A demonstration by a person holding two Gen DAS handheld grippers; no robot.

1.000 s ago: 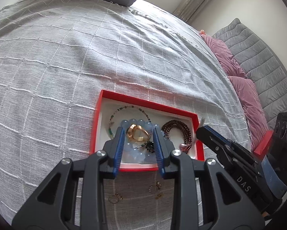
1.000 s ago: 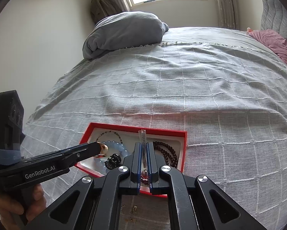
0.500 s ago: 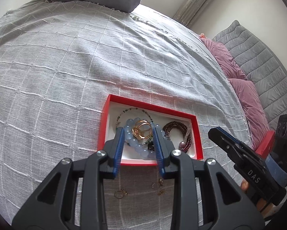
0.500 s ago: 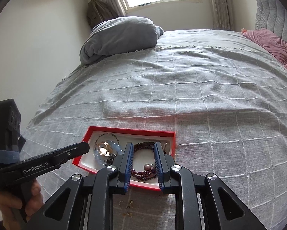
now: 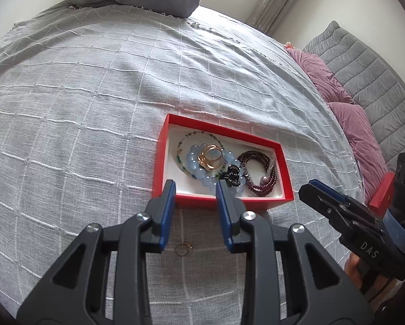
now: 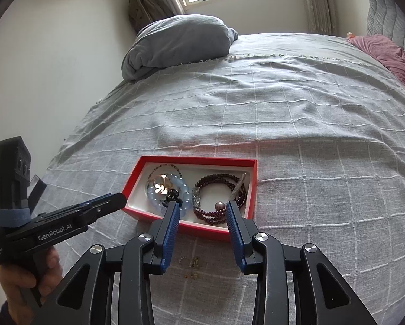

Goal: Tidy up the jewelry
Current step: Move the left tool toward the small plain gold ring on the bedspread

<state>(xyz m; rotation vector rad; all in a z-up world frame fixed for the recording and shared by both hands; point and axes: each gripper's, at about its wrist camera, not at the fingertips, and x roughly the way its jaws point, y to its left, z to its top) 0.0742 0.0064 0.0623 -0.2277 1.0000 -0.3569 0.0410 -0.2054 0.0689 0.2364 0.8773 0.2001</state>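
Blue-padded fingers of the left gripper [image 5: 193,188] stand spread apart with nothing between them, tips at the near wall of a red jewelry box [image 5: 281,150] on a grey checked bedspread [image 5: 94,94]. The right gripper [image 6: 202,208] is likewise released and empty, its pads parted over the same box's near edge. Inside the white-lined box, a pale blue bead bracelet [image 5: 193,159] lies toward the left with gold rings [image 5: 210,157] resting on top of it and a thin green beaded strand [image 5: 184,138] looping around behind. A small black charm [image 5: 230,176] sits at the blue bracelet's near right side, and a coiled dark red bead bracelet [image 5: 259,184] with one larger mauve bead fills the right half. Outside the box, on the bedspread close to the grippers, a thin gold ring [image 5: 183,248] lies between the left fingers, and small gold earrings [image 6: 194,262] sit scattered between the right ones; their exact form is too small to tell. A bundled grey duvet [image 6: 175,46] sits at the far edge of the bed, and pink pillows [image 5: 359,132] lean on a quilted grey headboard [image 5: 378,81].
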